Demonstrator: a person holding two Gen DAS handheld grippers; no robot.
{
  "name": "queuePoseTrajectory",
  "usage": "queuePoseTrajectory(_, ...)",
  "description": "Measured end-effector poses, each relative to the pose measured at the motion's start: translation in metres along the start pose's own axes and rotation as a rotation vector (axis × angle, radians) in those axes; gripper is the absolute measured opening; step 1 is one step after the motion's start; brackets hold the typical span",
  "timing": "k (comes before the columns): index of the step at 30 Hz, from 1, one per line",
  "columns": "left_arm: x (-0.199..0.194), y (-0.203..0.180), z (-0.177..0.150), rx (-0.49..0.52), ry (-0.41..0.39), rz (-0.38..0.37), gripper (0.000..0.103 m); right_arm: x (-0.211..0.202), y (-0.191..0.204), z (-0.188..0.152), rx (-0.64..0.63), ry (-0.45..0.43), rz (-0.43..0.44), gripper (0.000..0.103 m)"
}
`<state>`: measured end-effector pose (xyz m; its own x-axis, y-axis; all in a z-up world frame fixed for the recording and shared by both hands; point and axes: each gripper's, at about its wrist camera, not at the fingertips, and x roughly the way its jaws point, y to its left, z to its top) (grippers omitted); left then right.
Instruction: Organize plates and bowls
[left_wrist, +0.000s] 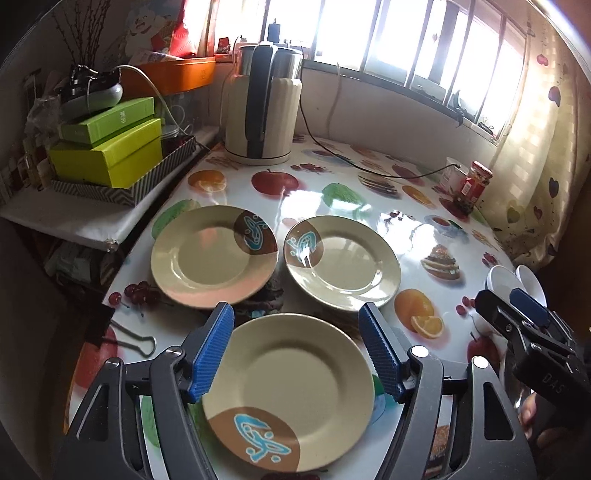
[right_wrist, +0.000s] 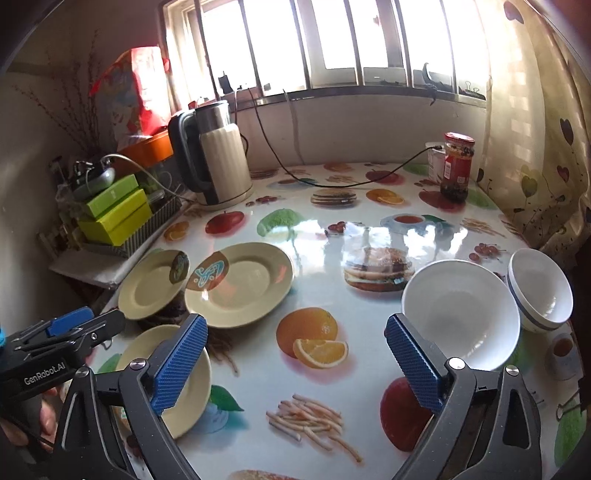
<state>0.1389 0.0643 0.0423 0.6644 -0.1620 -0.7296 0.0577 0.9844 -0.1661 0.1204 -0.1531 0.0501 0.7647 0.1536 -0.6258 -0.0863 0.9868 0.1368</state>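
Three beige plates with a brown patch and blue motif lie on the fruit-print table (left_wrist: 369, 206). The near plate (left_wrist: 288, 387) sits below and between the blue pads of my left gripper (left_wrist: 295, 314), which is open and touches nothing. Beyond it are the left plate (left_wrist: 210, 254) and the right plate (left_wrist: 343, 262). In the right wrist view my right gripper (right_wrist: 295, 321) stands open over bare table. A large white bowl (right_wrist: 461, 314) lies just right of its right finger, and a blue-rimmed bowl (right_wrist: 543, 291) tilts behind it. The plates (right_wrist: 240, 284) are to its left.
A cream kettle (left_wrist: 262, 107) with a black cable (left_wrist: 369, 170) stands at the back. A red-lidded jar (right_wrist: 456, 166) is at the back right by the curtain (right_wrist: 535, 147). Green boxes (left_wrist: 110, 151) fill a tray on the left shelf. A binder clip (left_wrist: 129, 339) lies at the table's left edge.
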Motion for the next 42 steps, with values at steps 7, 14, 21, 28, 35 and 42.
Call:
queuePoseTrajectory(7, 0.040, 0.006, 0.014, -0.025, 0.070, -0.017, 0.056, 0.052, -0.006, 0.019, 0.058, 0.061, 0.000, 0.083)
queuePoseTrajectory(14, 0.073, -0.002, 0.022, -0.012, 0.116, -0.035, 0.048, 0.086, -0.015, 0.023, 0.113, 0.118, -0.007, 0.066)
queuePoseTrajectory(21, 0.087, -0.003, 0.029, -0.014, 0.136, -0.046, 0.043, 0.101, -0.011, 0.028, 0.112, 0.125, -0.006, 0.064)
queuePoseTrajectory(28, 0.098, -0.002, 0.031, -0.025, 0.160, -0.051, 0.043, 0.109, 0.006, 0.034, 0.072, 0.133, 0.039, 0.063)
queuePoseTrajectory(35, 0.109, -0.005, 0.031, -0.031, 0.191, -0.075, 0.043, 0.134, 0.002, 0.035, 0.099, 0.175, 0.048, 0.047)
queuePoseTrajectory(42, 0.118, -0.001, 0.033, -0.054, 0.210, -0.074, 0.035, 0.156, -0.016, 0.028, 0.188, 0.240, 0.078, 0.033)
